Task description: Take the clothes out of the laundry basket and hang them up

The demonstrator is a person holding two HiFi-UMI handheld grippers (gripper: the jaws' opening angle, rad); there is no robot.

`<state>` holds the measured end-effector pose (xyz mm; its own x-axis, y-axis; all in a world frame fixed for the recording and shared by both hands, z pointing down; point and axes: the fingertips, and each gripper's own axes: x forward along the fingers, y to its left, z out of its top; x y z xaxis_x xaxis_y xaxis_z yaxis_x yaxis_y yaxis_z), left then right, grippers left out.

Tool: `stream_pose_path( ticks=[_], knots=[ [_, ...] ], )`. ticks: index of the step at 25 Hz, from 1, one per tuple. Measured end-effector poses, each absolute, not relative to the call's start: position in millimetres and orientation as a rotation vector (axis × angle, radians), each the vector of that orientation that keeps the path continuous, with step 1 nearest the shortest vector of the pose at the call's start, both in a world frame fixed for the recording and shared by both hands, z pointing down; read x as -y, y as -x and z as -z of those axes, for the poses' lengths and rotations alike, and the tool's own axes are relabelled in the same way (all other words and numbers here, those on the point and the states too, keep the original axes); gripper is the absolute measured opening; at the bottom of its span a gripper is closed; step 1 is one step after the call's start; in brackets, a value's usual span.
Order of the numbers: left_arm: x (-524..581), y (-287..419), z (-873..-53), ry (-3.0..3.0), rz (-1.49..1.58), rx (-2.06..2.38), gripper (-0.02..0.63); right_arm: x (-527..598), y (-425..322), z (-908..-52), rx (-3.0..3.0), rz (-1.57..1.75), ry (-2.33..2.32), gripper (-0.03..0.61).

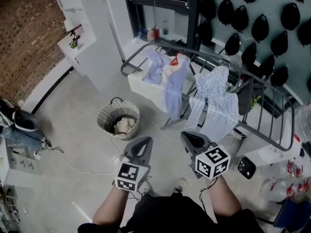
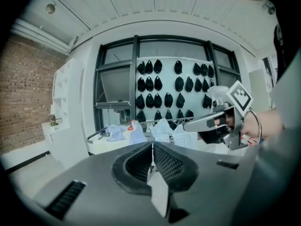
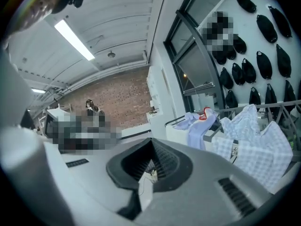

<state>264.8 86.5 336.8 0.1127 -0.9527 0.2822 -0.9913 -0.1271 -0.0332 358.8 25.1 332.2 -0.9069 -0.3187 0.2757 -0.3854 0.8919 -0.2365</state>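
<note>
Wicker laundry basket (image 1: 104,113) sits on the floor left of the drying rack (image 1: 132,56), w/ a pale cloth (image 1: 125,125) inside. Rack holds a checked shirt (image 1: 214,106), lilac piece (image 1: 175,89) and a blue one (image 1: 155,67). Left gripper (image 1: 145,141) and right gripper (image 1: 187,136) hover empty, jaws pressed together. Prob. between garments. Next: reach down, open, pinch the cloth.

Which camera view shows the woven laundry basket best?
The head view: the laundry basket stands on the floor, seen from above, with pale cloth inside. Neither gripper view shows it.
</note>
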Motion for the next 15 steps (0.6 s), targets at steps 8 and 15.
stream_pose_path(
  ticks=[8,15],
  knots=[
    [-117.6,-210.0,-327.3,-2.297,-0.307,1.898,0.009,-68.9,-310.7,-325.2,2.8,-0.382,-0.643,0.006],
    [-117.7,-186.8,-332.1,-2.383,-0.264,1.796,0.009,-74.6,-314.7,-319.7,2.757,-0.382,-0.892,0.006]
  ],
)
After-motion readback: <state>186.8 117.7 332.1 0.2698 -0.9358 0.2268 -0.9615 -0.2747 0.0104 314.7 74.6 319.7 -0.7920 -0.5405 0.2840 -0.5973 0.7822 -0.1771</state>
